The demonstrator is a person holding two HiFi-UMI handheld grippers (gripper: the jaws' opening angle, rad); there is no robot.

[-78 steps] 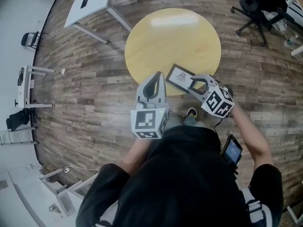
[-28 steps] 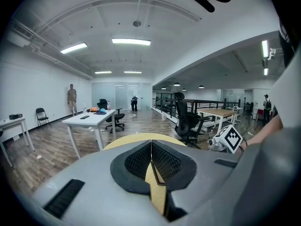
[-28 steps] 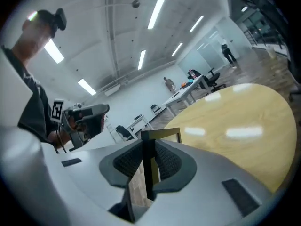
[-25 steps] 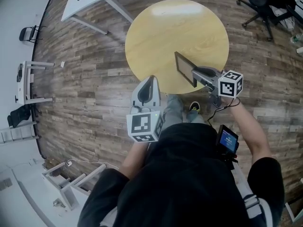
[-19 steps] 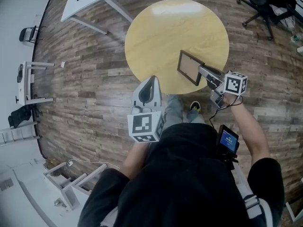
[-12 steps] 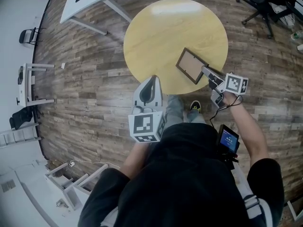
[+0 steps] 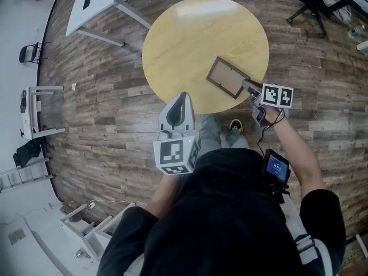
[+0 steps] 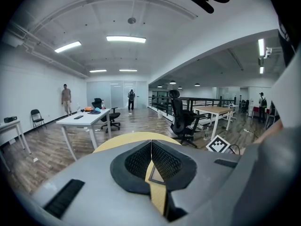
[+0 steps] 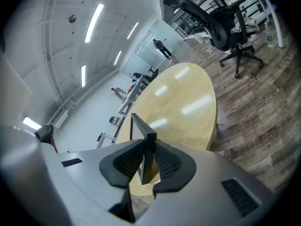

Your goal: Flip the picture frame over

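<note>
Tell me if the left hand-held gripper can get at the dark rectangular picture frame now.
Probably yes: only bare yellow round tabletop separates left hand-held gripper and picture frame; the right hand-held gripper clamps its right side.

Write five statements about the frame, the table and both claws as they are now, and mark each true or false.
1. The right claw is shut on the frame. True.
2. The left claw grips the frame too. False: it is shut on nothing, by the table's near edge, apart from the frame.
3. The table is round. True.
4. In the head view, the frame is at the table's far left. False: it is at the near right, by the edge.
5. The frame shows a white picture to the head view. False: a plain brown face inside a dark border shows.
</note>
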